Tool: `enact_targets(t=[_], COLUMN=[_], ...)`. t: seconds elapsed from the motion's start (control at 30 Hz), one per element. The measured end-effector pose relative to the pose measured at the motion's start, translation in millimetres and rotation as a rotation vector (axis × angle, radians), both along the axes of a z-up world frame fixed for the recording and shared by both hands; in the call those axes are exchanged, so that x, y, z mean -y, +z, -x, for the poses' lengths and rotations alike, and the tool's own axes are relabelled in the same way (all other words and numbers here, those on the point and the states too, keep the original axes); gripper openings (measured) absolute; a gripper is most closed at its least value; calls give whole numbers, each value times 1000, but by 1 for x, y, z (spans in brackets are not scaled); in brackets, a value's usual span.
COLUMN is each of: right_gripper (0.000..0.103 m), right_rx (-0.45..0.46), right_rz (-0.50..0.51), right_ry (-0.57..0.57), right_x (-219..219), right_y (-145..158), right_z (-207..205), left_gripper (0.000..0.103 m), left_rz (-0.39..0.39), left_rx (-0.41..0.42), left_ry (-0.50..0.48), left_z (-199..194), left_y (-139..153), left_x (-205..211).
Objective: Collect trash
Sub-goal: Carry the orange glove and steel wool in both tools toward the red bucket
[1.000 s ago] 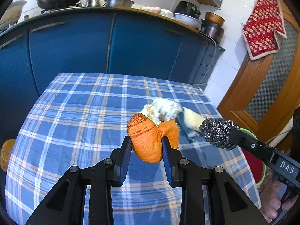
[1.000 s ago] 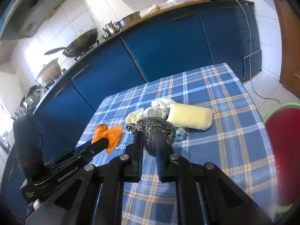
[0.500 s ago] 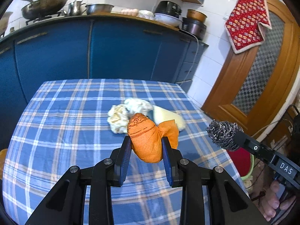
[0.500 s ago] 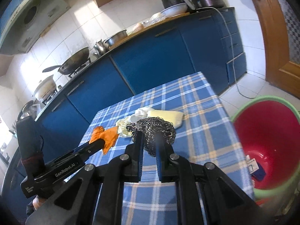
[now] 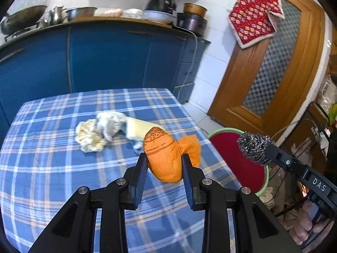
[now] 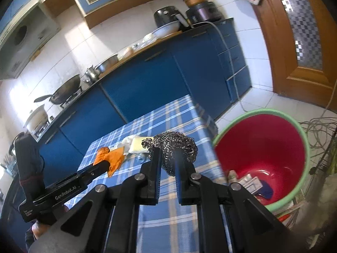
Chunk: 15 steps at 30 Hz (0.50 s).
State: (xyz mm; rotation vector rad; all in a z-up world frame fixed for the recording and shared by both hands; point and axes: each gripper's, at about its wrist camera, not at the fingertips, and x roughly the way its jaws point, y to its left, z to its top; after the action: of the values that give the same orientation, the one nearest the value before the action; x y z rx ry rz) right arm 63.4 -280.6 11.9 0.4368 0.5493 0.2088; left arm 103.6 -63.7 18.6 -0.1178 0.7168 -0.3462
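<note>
My left gripper (image 5: 163, 164) is shut on a crumpled orange wrapper (image 5: 166, 154) and holds it above the blue plaid table (image 5: 52, 168); the wrapper also shows in the right wrist view (image 6: 109, 158). My right gripper (image 6: 167, 158) is shut on a steel wool scrubber (image 6: 174, 145), held past the table's right edge beside the red bucket (image 6: 263, 145). In the left wrist view the scrubber (image 5: 254, 147) hangs over the bucket (image 5: 238, 158). A yellow sponge (image 5: 141, 127), a white crumpled tissue (image 5: 109, 120) and a cream rag (image 5: 89, 137) lie on the table.
The red bucket with a green rim stands on the floor right of the table and holds some scraps (image 6: 252, 183). Blue kitchen cabinets (image 5: 105, 59) stand behind the table. A wooden door (image 5: 273, 73) is at the right. Cables (image 6: 318, 130) lie on the floor by the bucket.
Both grippers have swung right with their loads, from over the table's middle toward its right edge. The red bucket has come into fuller view. The scrubber now hangs by the bucket.
</note>
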Motion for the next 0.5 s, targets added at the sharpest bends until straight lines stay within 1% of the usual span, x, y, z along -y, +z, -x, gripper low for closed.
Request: enact_targets(t=[0.17,0.5], right_gripper=[14,14], right_rx=[-2,-49], right_rz=[0,-2], right_ry=[-55,-144], right_x=[22,56], right_y=[-4,-25], right_z=[7,9], left_gripper=[33,33], left_rz=[-12,-25], left_rx=[-10,-26], left_ry=[-35,-100], left_z=[-3,-11], left_y=[-3,-9], left_x=[21,56])
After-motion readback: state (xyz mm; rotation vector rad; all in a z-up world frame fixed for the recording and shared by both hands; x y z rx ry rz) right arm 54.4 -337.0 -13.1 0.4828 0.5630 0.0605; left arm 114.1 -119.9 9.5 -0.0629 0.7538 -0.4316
